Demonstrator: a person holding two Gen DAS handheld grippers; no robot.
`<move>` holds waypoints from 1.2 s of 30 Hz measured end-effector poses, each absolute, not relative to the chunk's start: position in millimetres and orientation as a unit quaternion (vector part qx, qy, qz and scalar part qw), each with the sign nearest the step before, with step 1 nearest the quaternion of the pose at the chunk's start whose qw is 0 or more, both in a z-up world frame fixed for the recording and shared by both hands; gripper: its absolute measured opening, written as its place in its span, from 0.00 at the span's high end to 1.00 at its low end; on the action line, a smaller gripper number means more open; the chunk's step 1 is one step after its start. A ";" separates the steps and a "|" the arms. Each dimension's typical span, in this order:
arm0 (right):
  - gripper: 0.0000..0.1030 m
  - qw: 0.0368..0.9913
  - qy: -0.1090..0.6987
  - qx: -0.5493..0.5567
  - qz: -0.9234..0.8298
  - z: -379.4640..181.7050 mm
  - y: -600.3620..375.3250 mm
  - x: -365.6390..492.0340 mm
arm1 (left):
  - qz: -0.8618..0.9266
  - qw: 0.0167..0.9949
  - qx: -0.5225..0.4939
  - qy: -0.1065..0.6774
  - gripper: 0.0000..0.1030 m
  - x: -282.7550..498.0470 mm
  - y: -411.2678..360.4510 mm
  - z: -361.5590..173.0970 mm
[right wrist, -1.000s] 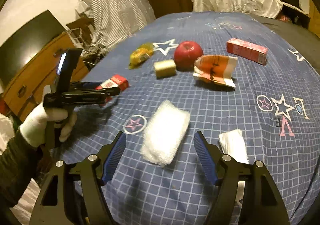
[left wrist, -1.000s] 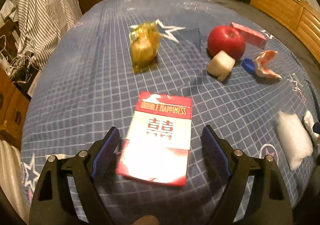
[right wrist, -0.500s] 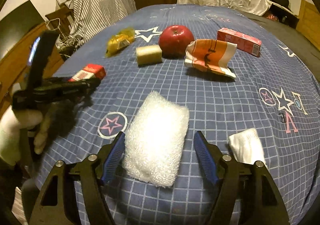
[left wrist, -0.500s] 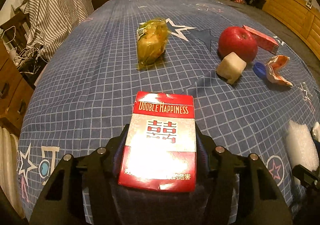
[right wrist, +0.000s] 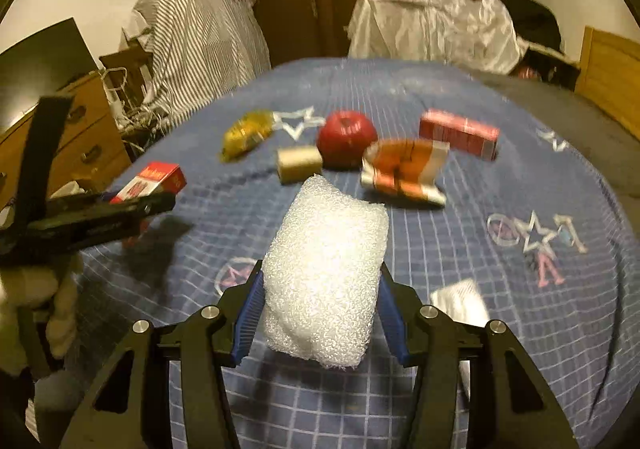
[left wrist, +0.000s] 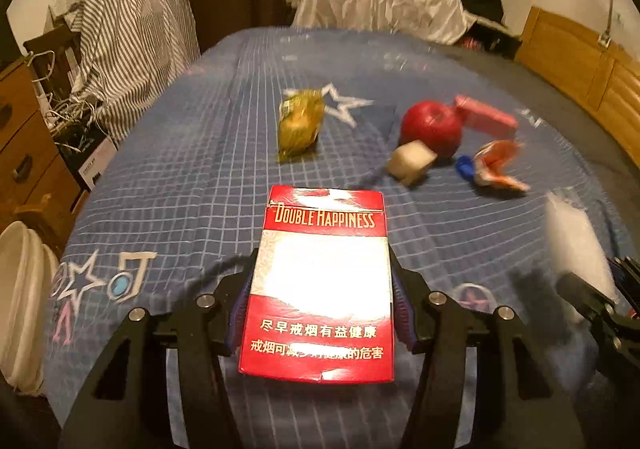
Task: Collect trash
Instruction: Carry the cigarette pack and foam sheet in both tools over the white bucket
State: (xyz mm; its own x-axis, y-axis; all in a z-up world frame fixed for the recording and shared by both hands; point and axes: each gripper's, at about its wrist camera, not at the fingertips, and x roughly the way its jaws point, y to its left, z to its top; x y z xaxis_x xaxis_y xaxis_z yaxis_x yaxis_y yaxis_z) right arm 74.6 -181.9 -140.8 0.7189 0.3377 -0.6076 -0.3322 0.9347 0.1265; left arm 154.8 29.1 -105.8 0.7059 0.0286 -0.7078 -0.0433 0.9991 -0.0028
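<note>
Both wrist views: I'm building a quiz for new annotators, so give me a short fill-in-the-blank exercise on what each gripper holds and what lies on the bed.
1. The left gripper is shut on a red and white ____ pack.
2. The right gripper clamps a white block of ____.
3. The round red fruit on the blue checked bedspread is an ____.
4. The cream-coloured block lies beside the apple, on its ____ side in the right wrist view.

Missing words: cigarette; foam; apple; left

red apple (left wrist: 432, 127) | blue grid bedspread (left wrist: 180, 185) | wooden dresser (left wrist: 24, 153) | striped cloth (right wrist: 200, 45)
</note>
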 end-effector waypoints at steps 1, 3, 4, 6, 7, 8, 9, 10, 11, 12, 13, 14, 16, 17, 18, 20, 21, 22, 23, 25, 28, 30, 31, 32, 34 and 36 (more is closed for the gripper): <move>0.48 0.932 0.316 0.001 0.180 -133.0 -180.6 71.1 | 0.019 0.928 -0.012 0.373 0.47 147.8 27.0 -98.6; 0.48 0.938 0.296 -0.001 0.181 -120.1 -179.3 63.9 | 0.018 0.934 -0.018 0.356 0.48 135.5 25.8 -87.6; 0.48 0.941 0.287 -0.002 0.182 -113.3 -178.6 60.7 | 0.018 0.938 -0.022 0.345 0.48 127.4 24.9 -78.8; 0.48 0.945 0.270 -0.004 0.184 -100.3 -177.2 53.7 | 0.019 0.945 -0.023 0.324 0.48 115.7 22.8 -64.3; 0.48 0.947 0.260 -0.004 0.187 -91.8 -175.7 50.2 | 0.020 0.948 -0.022 0.317 0.48 113.2 21.8 -59.4; 0.48 0.949 0.253 -0.005 0.188 -85.5 -175.1 47.7 | 0.021 0.951 -0.022 0.307 0.48 107.7 19.7 -52.4; 0.48 0.951 0.242 -0.007 0.190 -77.1 -173.4 44.3 | 0.023 0.955 -0.020 0.296 0.48 103.0 17.9 -45.7; 0.48 0.953 0.235 -0.007 0.192 -69.6 -171.8 40.8 | 0.025 0.958 -0.019 0.287 0.47 99.0 15.6 -38.9; 0.48 0.954 0.229 -0.008 0.194 -63.8 -170.0 38.4 | 0.026 0.960 -0.018 0.280 0.47 95.8 15.9 -34.3; 0.48 0.955 0.222 -0.010 0.197 -56.4 -167.4 36.4 | 0.028 0.962 -0.015 0.271 0.47 91.7 14.8 -28.8; 0.48 0.956 0.214 -0.012 0.200 -48.9 -164.5 34.4 | 0.029 0.964 -0.013 0.264 0.48 88.4 14.0 -24.0; 0.48 0.956 0.209 -0.013 0.204 -42.0 -161.9 33.3 | 0.030 0.965 -0.013 0.260 0.47 87.4 14.0 -21.5; 0.48 0.957 0.198 -0.016 0.211 -28.8 -154.6 31.6 | 0.036 0.967 -0.012 0.251 0.47 84.3 15.6 -14.7; 0.48 0.957 0.193 -0.018 0.215 -23.1 -150.8 30.8 | 0.039 0.968 -0.014 0.246 0.47 82.3 18.7 -10.6; 0.48 0.957 0.188 -0.020 0.220 -17.1 -146.2 30.5 | 0.044 0.969 -0.015 0.242 0.47 80.5 22.1 -7.0; 0.48 0.955 0.182 -0.024 0.231 -6.2 -133.9 29.6 | 0.056 0.970 -0.016 0.235 0.47 76.7 30.0 -0.7; 0.48 0.954 0.181 -0.025 0.238 -1.5 -127.5 30.9 | 0.062 0.971 -0.019 0.232 0.47 74.6 36.3 2.9; 0.48 0.953 0.180 -0.028 0.244 2.5 -121.0 31.4 | 0.068 0.971 -0.022 0.230 0.47 73.1 41.8 5.7; 0.48 0.951 0.178 -0.030 0.249 5.8 -115.3 31.7 | 0.075 0.970 -0.024 0.228 0.47 71.5 49.4 8.4; 0.48 0.948 0.177 -0.032 0.263 11.7 -100.8 31.9 | 0.092 0.969 -0.026 0.227 0.47 68.7 64.4 12.3; 0.48 0.940 0.176 -0.036 0.288 20.8 -72.5 34.3 | 0.112 0.967 -0.032 0.226 0.47 62.9 86.2 16.3; 0.48 0.936 0.176 -0.040 0.304 28.3 -53.4 36.2 | 0.124 0.966 -0.034 0.225 0.47 57.9 98.7 19.3; 0.48 0.932 0.176 -0.043 0.313 31.5 -41.7 36.0 | 0.131 0.965 -0.037 0.224 0.47 55.3 107.1 21.0; 0.48 0.930 0.175 -0.046 0.319 34.0 -32.6 36.5 | 0.137 0.964 -0.039 0.223 0.47 52.9 112.8 22.9; 0.48 0.924 0.173 -0.055 0.337 40.6 -8.5 35.3 | 0.153 0.962 -0.042 0.221 0.47 46.8 130.8 26.2; 0.48 0.918 0.172 -0.060 0.351 45.8 11.8 35.6 | 0.165 0.960 -0.048 0.220 0.47 41.4 144.8 29.6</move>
State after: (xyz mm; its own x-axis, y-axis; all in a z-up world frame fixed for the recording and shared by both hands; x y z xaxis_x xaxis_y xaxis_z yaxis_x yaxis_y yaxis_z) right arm 35.6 11.8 45.8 0.6941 0.6247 -0.3579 -0.6657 0.7461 0.0112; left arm 41.4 144.8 29.6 0.8490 0.2948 -0.4386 -0.3373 0.9412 -0.0203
